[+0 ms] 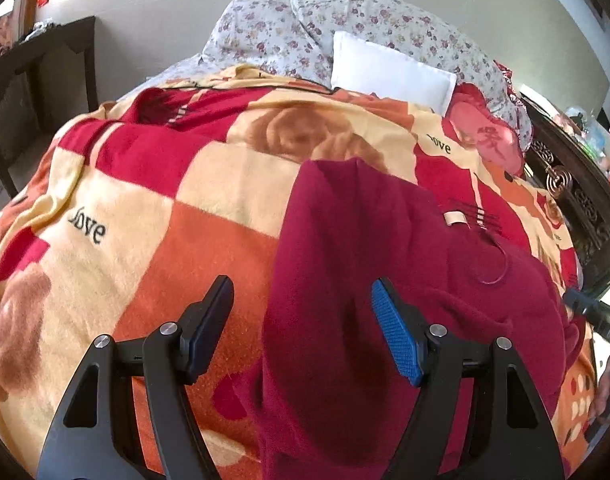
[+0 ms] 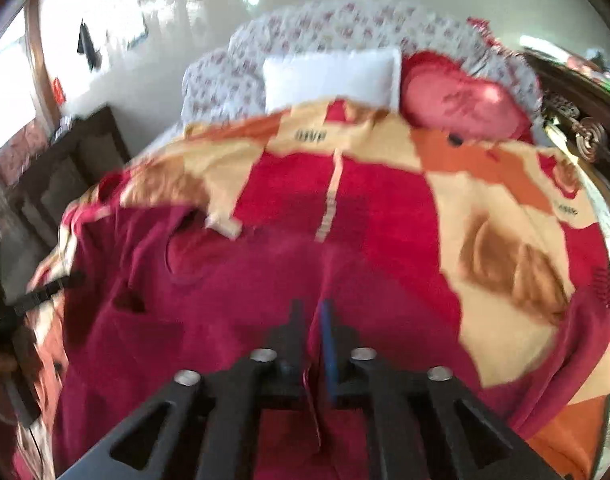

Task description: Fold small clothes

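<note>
A dark red fleece garment (image 1: 385, 280) lies spread on the patterned blanket (image 1: 153, 216) on the bed. My left gripper (image 1: 301, 304) is open and hovers just above the garment's left edge, with nothing between its fingers. In the right wrist view the garment (image 2: 209, 300) fills the lower left. My right gripper (image 2: 311, 320) is shut on a fold of the garment, and the cloth runs up between its fingers. That view is blurred. A small cream label (image 1: 455, 217) shows near the garment's neck.
A white pillow (image 1: 389, 70), a floral quilt (image 1: 305, 24) and a pink heart cushion (image 1: 485, 136) lie at the head of the bed. A dark wooden table (image 1: 37, 64) stands left. A carved dark headboard (image 1: 577, 200) runs along the right.
</note>
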The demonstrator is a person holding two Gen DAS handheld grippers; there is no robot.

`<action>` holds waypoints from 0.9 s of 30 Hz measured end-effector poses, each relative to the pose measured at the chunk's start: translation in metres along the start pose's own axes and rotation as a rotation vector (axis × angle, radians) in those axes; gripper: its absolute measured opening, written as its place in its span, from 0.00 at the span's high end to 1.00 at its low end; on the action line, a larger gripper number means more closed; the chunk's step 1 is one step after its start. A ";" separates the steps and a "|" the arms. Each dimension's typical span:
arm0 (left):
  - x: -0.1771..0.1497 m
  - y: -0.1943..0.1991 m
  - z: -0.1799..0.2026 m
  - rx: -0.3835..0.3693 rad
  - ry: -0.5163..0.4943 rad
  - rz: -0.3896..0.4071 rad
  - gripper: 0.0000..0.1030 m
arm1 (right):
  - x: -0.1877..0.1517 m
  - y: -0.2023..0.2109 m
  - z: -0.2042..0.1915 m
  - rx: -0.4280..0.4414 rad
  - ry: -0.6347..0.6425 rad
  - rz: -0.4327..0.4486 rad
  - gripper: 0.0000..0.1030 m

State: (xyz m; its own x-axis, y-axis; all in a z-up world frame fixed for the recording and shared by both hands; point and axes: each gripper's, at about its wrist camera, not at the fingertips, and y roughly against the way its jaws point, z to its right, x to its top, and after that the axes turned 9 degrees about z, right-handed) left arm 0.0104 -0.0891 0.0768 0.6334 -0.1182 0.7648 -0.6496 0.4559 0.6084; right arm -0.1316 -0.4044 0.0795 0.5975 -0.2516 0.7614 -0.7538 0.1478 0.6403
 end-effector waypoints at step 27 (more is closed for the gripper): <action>0.009 -0.001 -0.008 -0.002 0.037 -0.008 0.30 | -0.025 0.003 -0.023 -0.076 0.303 0.020 0.94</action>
State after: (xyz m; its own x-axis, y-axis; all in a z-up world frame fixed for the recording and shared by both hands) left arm 0.0200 -0.0835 0.0814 0.6537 -0.0893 0.7515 -0.6437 0.4566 0.6142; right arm -0.1422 -0.3754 0.0650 0.6459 0.0469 0.7620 -0.7503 0.2237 0.6222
